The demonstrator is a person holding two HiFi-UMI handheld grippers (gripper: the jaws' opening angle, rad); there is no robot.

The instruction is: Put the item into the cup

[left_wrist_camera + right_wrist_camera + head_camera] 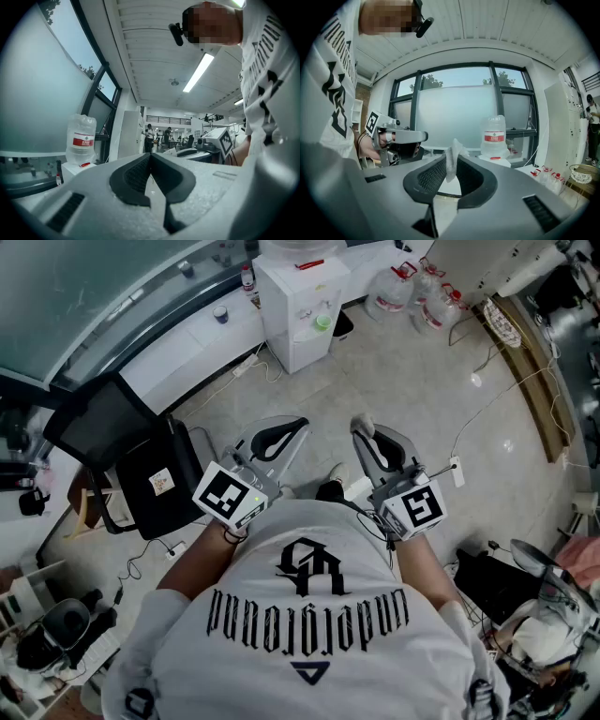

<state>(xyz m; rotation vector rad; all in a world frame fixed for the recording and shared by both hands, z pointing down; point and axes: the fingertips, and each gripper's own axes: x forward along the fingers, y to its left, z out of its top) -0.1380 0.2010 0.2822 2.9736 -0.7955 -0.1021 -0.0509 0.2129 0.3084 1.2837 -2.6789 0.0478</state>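
Two tools are held close to the person's chest, forearms bent, both pointing forward over the floor (412, 362). On the left, the left tool (150, 154) has its jaws pressed tip to tip with nothing between them. On the right, the right tool (451, 157) is clamped on the crumpled white item (453, 149), which pokes up past its jaw tips.

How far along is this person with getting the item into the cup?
Done: the right gripper grips the item, a white wad pinched between its jaws. In hand: both grippers are held by the shirt, above the floor; the left gripper is shut and empty. Left: no cup shows in any view, so the drop remains.
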